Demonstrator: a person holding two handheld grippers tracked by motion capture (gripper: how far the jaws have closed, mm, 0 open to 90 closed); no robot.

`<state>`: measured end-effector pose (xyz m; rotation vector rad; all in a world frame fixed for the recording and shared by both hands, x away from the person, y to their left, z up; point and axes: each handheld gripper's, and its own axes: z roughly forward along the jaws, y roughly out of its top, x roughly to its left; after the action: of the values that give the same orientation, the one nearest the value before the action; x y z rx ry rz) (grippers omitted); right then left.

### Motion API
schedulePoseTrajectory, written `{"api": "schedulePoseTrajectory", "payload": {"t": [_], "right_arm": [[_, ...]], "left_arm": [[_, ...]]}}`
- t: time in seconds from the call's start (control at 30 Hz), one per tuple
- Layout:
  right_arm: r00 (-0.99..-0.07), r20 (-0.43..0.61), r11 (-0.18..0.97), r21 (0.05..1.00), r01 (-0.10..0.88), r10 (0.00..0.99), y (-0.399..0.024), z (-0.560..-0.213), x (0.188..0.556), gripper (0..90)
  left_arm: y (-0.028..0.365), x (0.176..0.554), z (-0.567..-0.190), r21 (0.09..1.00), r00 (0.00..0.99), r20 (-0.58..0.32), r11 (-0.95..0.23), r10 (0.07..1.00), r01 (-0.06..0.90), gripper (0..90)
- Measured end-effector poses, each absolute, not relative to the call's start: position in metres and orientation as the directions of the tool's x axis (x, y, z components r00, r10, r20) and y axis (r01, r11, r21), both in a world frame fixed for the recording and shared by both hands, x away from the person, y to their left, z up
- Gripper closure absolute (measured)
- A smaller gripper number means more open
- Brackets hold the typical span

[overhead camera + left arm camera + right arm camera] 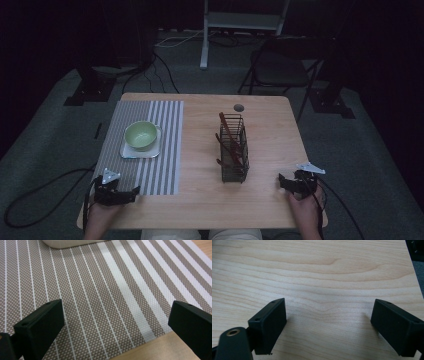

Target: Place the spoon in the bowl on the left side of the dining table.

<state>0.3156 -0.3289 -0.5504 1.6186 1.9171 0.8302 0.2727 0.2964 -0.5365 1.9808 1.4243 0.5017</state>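
- Resting low at the near edge of the table [200, 200], both hands seem to wait in a ready pose, one at each corner.
- The left tongs [131, 192] lie over the near part of the striped placemat [150, 150]. In the left gripper view the jaws stand wide apart with only the mat's weave between them, so they hold nothing.
- The right tongs [281, 181] sit on bare wood near the right edge, pointing toward the middle of the table. In the right gripper view they also stand wide, and only wood grain is seen between them.
- The green bowl [141, 135] stands on a small square plate [129, 152] in the middle of the placemat, well ahead of the left tongs. I think it is set there like a place for eating.
- The wire basket [234, 150] stands upright near the middle of the table, between the two hands, with long brown sticks [227, 131] leaning in it, perhaps chopsticks. The right tongs are nearest to it.
- I judge that the open tongs are prepared for a first reach.
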Motion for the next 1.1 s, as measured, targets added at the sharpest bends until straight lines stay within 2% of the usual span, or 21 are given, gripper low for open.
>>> {"api": "schedulePoseTrajectory", "payload": {"t": [0.17, 0.5, 1.1], "right_arm": [[-0.174, 0.014, 0.11, 0.721, 0.684, 0.985, -0.329, -0.55, 0.316, 12.4], [-0.174, 0.014, 0.111, 0.721, 0.684, 0.985, -0.329, -0.55, 0.316, 12.5], [-0.174, 0.014, 0.11, 0.721, 0.684, 0.985, -0.329, -0.55, 0.316, 12.4]], "left_arm": [[0.299, 0.272, -0.541, 0.665, 0.366, -0.043, -0.247, 0.93, 0.705, 0.4], [0.294, 0.271, -0.536, 0.677, 0.382, -0.03, -0.263, 0.924, 0.688, 0.4], [0.277, 0.275, -0.53, 0.692, 0.447, -0.063, -0.284, 0.892, 0.663, 0.9]]}}
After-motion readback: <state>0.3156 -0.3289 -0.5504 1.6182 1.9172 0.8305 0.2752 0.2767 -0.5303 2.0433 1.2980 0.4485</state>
